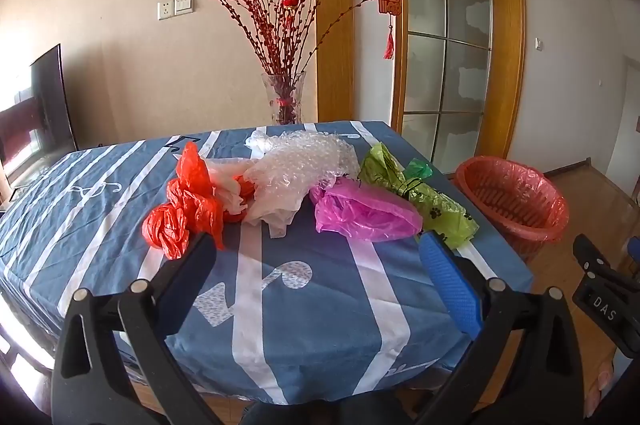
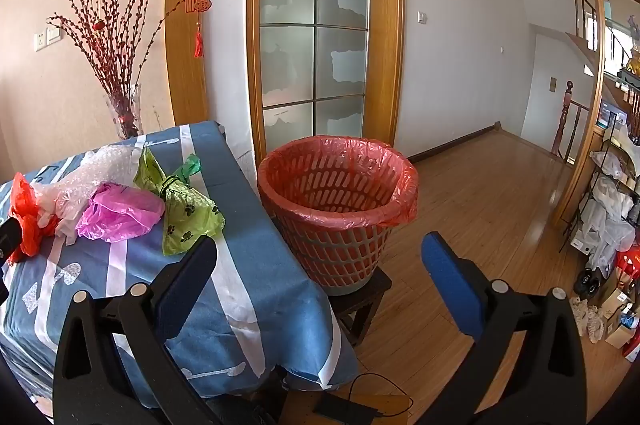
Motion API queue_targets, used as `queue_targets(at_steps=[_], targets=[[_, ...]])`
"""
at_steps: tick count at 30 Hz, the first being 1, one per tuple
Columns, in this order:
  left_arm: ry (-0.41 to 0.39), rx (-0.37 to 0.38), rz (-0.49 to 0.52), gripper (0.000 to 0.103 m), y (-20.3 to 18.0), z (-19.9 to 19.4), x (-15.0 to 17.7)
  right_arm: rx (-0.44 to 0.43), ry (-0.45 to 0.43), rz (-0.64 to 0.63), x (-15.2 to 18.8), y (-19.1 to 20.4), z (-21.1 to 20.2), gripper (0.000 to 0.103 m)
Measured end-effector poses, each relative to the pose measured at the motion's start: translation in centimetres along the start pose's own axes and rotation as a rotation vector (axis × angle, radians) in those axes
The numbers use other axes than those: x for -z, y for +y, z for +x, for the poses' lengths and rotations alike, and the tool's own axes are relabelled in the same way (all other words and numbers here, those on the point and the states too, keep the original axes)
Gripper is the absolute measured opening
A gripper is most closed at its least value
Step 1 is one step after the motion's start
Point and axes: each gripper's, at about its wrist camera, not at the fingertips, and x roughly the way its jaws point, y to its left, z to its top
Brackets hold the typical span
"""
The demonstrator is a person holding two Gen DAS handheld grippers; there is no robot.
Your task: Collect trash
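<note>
Left wrist: crumpled plastic bags [image 1: 280,189] on tablecloth [image 1: 312,305]

We see a bright, daylit room, with light flooding in left of the blue striped tablecloth [image 1: 304,305] and burning the frame edge there to white glare. Shadows stay soft. Both fisheye views bend walls and door frames strongly, with dark vignetted corners. Focus is sharp throughout.
</note>
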Motion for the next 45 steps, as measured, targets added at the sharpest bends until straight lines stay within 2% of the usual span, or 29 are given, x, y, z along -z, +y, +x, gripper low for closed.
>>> queue_targets(at_steps=[31, 36, 45], targets=[[0.007, 0.003, -0.004, 0.099, 0.1, 0.0, 0.0, 0.001, 0.002, -0.001, 0.1, 0.1, 0.1, 0.101], [0.009, 0.004, -0.003, 0.099, -1.5, 0.1, 1.0, 0.002, 0.002, -0.002, 0.1, 0.1, 0.2, 0.101], [0.011, 0.006, -0.005, 0.099, -1.3, 0.2, 0.7, 0.001, 0.003, -0.002, 0.1, 0.1, 0.2, 0.101]])
